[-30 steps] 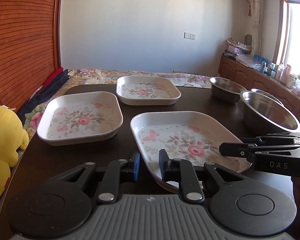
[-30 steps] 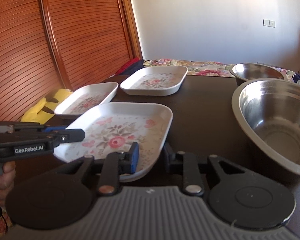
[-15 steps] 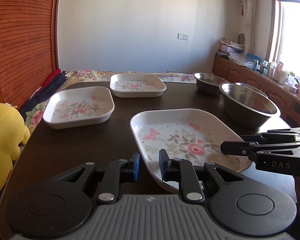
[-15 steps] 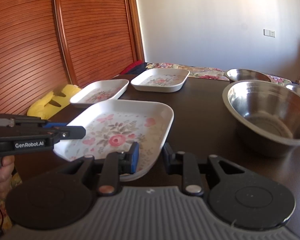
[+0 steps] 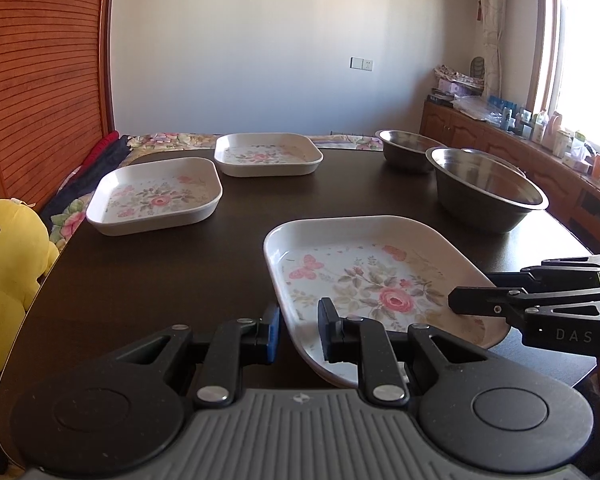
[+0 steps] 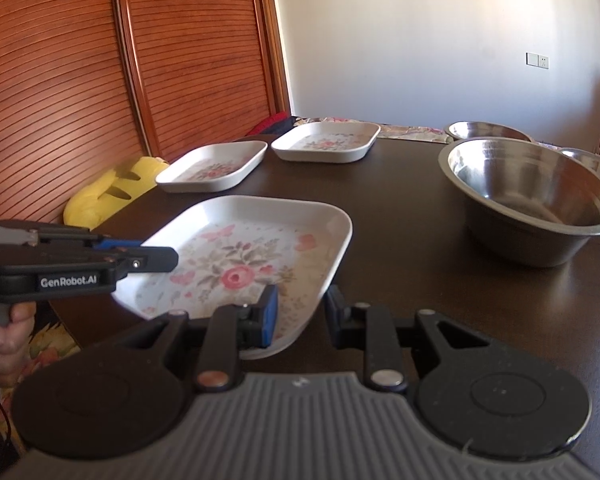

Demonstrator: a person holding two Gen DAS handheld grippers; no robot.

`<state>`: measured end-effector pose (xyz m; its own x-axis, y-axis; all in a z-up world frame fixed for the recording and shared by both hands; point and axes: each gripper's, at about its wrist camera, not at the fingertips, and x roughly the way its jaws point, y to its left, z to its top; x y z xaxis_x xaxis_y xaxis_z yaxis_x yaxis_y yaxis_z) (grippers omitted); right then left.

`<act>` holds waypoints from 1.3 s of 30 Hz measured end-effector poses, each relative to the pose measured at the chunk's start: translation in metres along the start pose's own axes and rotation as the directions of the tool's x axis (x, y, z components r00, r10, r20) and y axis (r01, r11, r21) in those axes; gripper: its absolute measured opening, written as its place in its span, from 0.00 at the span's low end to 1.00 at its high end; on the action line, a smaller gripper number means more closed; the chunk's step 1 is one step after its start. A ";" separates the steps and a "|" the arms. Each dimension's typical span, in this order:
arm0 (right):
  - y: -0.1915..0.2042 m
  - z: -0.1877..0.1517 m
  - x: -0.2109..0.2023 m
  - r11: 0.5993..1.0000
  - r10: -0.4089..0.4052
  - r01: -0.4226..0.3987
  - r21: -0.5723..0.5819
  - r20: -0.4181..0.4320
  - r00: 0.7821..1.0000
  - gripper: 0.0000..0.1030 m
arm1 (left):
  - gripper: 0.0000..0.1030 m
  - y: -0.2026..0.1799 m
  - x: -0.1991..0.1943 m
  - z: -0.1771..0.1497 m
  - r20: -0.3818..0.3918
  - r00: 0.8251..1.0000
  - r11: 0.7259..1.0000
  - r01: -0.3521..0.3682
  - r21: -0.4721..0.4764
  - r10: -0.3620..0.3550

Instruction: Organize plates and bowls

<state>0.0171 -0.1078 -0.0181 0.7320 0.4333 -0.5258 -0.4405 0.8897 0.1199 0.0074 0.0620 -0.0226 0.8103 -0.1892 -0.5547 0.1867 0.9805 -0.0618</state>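
Floral tray (image 5: 374, 280): held above near edge of dark table (image 5: 148, 276), tilted.
Left gripper (image 5: 298, 330): jaws closed on tray's near-left rim.
Right gripper (image 6: 300, 314): jaws clamped on near-right rim.
Two more floral trays (image 5: 156, 196) (image 5: 268, 154): far-left corner.
Steel bowls (image 5: 486, 194): right edge.

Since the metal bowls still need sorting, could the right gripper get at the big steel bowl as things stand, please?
Probably not yet: the right gripper is shut on the floral plate, which the left gripper also holds. The table towards the big steel bowl looks unobstructed.
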 end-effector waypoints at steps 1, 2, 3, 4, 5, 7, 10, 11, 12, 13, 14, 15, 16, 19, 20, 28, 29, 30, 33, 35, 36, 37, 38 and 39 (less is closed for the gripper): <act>0.000 -0.001 0.001 1.000 0.002 -0.002 0.002 -0.002 1.000 0.27 | 0.19 0.001 0.001 0.000 -0.002 1.000 1.000 -0.002 -0.002 0.002; 0.001 -0.002 0.001 1.000 0.005 -0.005 0.003 -0.006 1.000 0.27 | 0.19 0.002 0.003 -0.001 -0.006 1.000 1.000 -0.004 -0.003 0.004; 0.001 -0.003 0.002 1.000 0.007 -0.007 0.005 -0.011 1.000 0.27 | 0.19 0.002 0.004 -0.002 -0.008 1.000 1.000 -0.006 -0.004 0.006; 0.001 -0.004 0.004 1.000 0.010 -0.010 0.007 -0.017 1.000 0.27 | 0.19 0.003 0.006 -0.002 -0.012 1.000 1.000 -0.008 -0.006 0.008; 0.002 -0.004 0.005 1.000 0.013 -0.013 0.008 -0.023 1.000 0.27 | 0.19 0.003 0.008 -0.003 -0.016 1.000 1.000 -0.010 -0.007 0.010; 0.002 -0.005 0.007 1.000 0.016 -0.016 0.011 -0.030 0.999 0.27 | 0.19 0.004 0.010 -0.005 -0.019 1.000 1.000 -0.013 -0.007 0.013; 0.003 -0.006 0.007 1.000 0.016 -0.016 0.007 -0.031 0.999 0.27 | 0.20 0.005 0.013 -0.007 -0.024 1.000 1.000 -0.014 -0.012 0.014; 0.004 -0.006 0.007 1.000 0.016 -0.015 0.006 -0.031 0.999 0.27 | 0.20 0.006 0.013 -0.008 -0.022 1.000 1.000 -0.015 -0.015 0.015; 0.004 -0.006 0.007 1.000 0.016 -0.016 0.004 -0.031 0.999 0.27 | 0.20 0.006 0.013 -0.008 -0.020 1.000 1.000 -0.016 -0.016 0.015; 0.005 -0.006 0.007 1.000 0.016 -0.016 0.002 -0.031 0.999 0.27 | 0.20 0.006 0.013 -0.008 -0.019 1.000 1.000 -0.017 -0.018 0.016; 0.006 -0.007 0.007 1.000 0.015 -0.015 -0.001 -0.029 0.999 0.27 | 0.20 0.007 0.014 -0.008 -0.018 1.000 1.000 -0.017 -0.020 0.017; 0.006 -0.007 0.007 1.000 0.014 -0.014 -0.003 -0.028 0.999 0.27 | 0.20 0.007 0.014 -0.008 -0.016 1.000 1.000 -0.019 -0.021 0.019; 0.007 -0.007 0.007 1.000 0.014 -0.014 -0.004 -0.028 1.000 0.27 | 0.20 0.008 0.014 -0.008 -0.015 1.000 1.000 -0.021 -0.021 0.020; 0.006 -0.007 0.007 1.000 0.019 -0.019 0.001 -0.027 0.999 0.28 | 0.20 0.009 0.014 -0.008 -0.013 1.000 0.999 -0.021 -0.026 0.021; 0.005 -0.007 0.007 1.000 0.021 -0.021 0.003 -0.026 0.999 0.28 | 0.20 0.009 0.014 -0.008 -0.011 1.000 0.999 -0.025 -0.027 0.024; 0.000 -0.003 -0.001 1.000 0.002 -0.002 0.014 0.003 1.000 0.31 | 0.33 0.017 0.005 -0.004 0.017 0.998 0.997 -0.057 -0.043 0.058; -0.001 -0.001 -0.003 1.000 -0.002 0.002 0.013 0.012 1.000 0.32 | 0.33 0.018 0.003 -0.003 0.023 0.998 0.997 -0.060 -0.043 0.061; -0.001 0.001 -0.006 1.000 -0.005 0.004 0.011 0.022 1.000 0.32 | 0.34 0.019 0.002 -0.001 0.029 0.998 0.997 -0.062 -0.042 0.063; -0.003 0.010 -0.012 1.000 -0.004 0.003 0.005 0.052 0.999 0.33 | 0.35 0.021 -0.002 0.005 0.043 0.997 0.997 -0.067 -0.039 0.068; -0.003 0.017 -0.014 1.000 0.004 -0.004 -0.003 0.065 0.998 0.33 | 0.35 0.023 -0.003 0.009 0.052 0.996 0.997 -0.072 -0.035 0.074; -0.003 0.021 -0.015 1.000 0.007 -0.006 -0.010 0.070 0.998 0.33 | 0.35 0.025 -0.003 0.011 0.056 0.995 0.996 -0.076 -0.034 0.078; -0.002 0.024 -0.015 1.000 0.010 -0.008 -0.020 0.073 0.997 0.34 | 0.35 0.027 -0.003 0.013 0.061 0.995 0.996 -0.080 -0.035 0.082; -0.002 0.028 -0.014 0.999 0.013 -0.011 -0.030 0.076 0.997 0.34 | 0.36 0.029 -0.003 0.015 0.064 0.994 0.996 -0.084 -0.034 0.086; -0.001 0.032 -0.014 0.999 0.017 -0.014 -0.041 0.079 0.997 0.34 | 0.36 0.030 -0.003 0.018 0.068 0.994 0.996 -0.088 -0.031 0.090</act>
<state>0.0242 -0.1099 0.0159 0.7628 0.4586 -0.4559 -0.4717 0.8769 0.0927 0.0207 0.0915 -0.0081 0.8598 -0.1035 -0.5001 0.0974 0.9945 -0.0384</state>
